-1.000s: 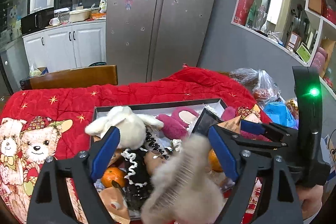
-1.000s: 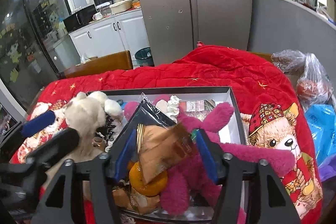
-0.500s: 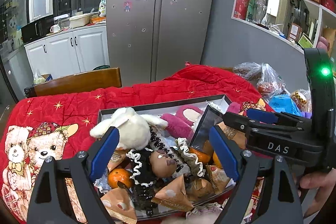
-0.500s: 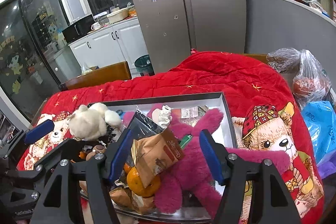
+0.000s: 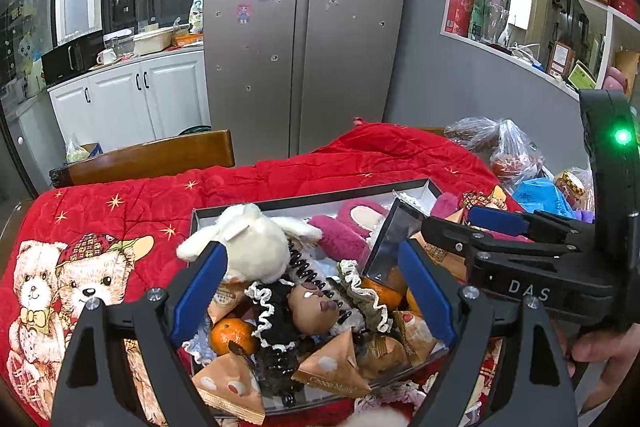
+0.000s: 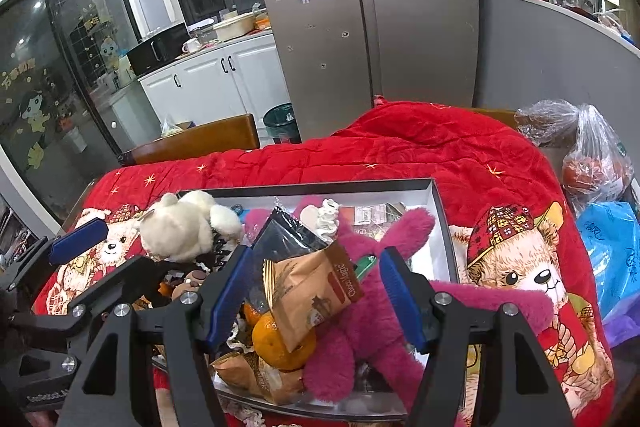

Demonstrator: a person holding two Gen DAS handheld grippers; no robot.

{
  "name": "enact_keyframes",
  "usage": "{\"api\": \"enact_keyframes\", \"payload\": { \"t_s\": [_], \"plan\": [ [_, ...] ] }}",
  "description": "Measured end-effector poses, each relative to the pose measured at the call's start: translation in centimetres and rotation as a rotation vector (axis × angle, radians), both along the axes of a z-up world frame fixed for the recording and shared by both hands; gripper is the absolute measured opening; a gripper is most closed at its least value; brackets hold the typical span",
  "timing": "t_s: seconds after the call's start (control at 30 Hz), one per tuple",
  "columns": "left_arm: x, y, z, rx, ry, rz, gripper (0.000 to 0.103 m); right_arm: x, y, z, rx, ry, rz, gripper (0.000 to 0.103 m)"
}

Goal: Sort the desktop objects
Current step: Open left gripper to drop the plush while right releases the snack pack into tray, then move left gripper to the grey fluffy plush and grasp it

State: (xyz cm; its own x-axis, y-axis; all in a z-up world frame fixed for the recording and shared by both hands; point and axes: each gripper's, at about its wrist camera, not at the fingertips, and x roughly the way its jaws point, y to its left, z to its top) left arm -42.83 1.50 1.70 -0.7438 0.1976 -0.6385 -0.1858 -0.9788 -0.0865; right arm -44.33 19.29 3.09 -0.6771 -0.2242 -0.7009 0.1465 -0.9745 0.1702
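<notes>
1. Two grippers hover over one crowded grey tray (image 5: 312,201) on a red bear-print quilt (image 5: 120,195) covering the tabletop.
2. Left gripper (image 5: 316,291): jaws wide apart, nothing held, above the tray's near left part.
3. Below it: brown-faced doll with black-and-white frills (image 5: 310,305), mandarin (image 5: 232,337), triangular snack packs (image 5: 332,371), black spiral hair tie (image 5: 310,273).
4. White plush bunny (image 5: 250,241) lies at the tray's left far side, just beside the left blue pad.
5. Right gripper (image 6: 316,293): jaws wide apart, nothing held; a brown paper snack bag (image 6: 310,291) sits between them, not touching the pads.
6. Orange (image 6: 280,345) under that bag; dark foil pouch (image 6: 288,233) behind it.
7. Magenta plush toy (image 6: 360,307) sprawls across the tray's right side, one limb over the rim onto the quilt.
8. Clear plastic bags (image 6: 580,147) and blue bag (image 6: 612,247) off the quilt's right edge.
9. Wooden chair back (image 5: 152,157) behind the tabletop; steel fridge (image 5: 304,27) further back.
</notes>
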Motion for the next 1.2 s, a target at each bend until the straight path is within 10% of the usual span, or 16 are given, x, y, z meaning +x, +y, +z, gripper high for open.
{"api": "enact_keyframes", "payload": {
  "t_s": [0.73, 1.2],
  "plan": [
    [13.5, 1.6, -2.3, -0.043, -0.083, -0.035, 0.089, 4.5, 0.7, 3.4, -0.036, 0.032, 0.032, 0.067],
    [12.9, 0.8, -6.9, -0.005, -0.168, 0.01, 0.089, 6.5, 1.0, 4.0, -0.021, 0.037, 0.045, 0.069]
  ]
}}
